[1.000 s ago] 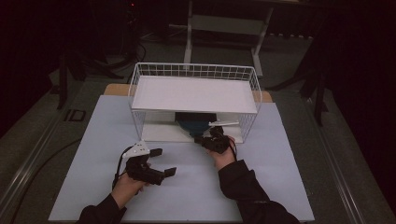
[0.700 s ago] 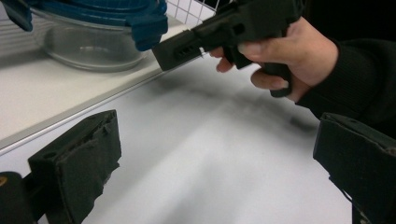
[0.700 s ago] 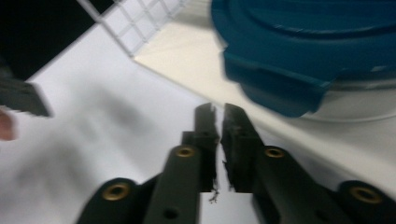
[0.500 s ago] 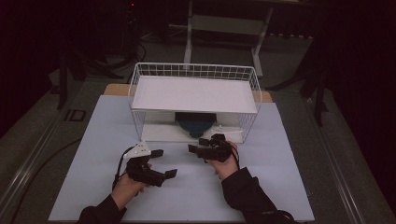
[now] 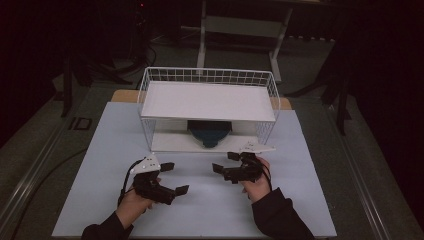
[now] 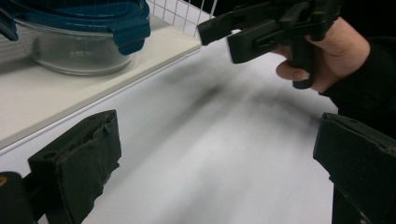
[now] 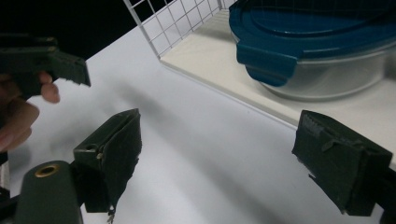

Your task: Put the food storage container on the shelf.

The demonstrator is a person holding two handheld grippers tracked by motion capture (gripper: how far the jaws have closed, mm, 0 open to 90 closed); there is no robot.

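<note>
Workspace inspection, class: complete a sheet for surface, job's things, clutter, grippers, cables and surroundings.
Surface: pale table top, bare in front.
Job's things: glass container with blue lid on the lower shelf of a white wire rack; upper shelf bare.
Clutter: nothing seen.
Grippers: left gripper and right gripper open, holding nothing, in front of the rack.
Cables: black cable trails from left gripper.
Surroundings: dark floor, metal stand legs behind.
</note>
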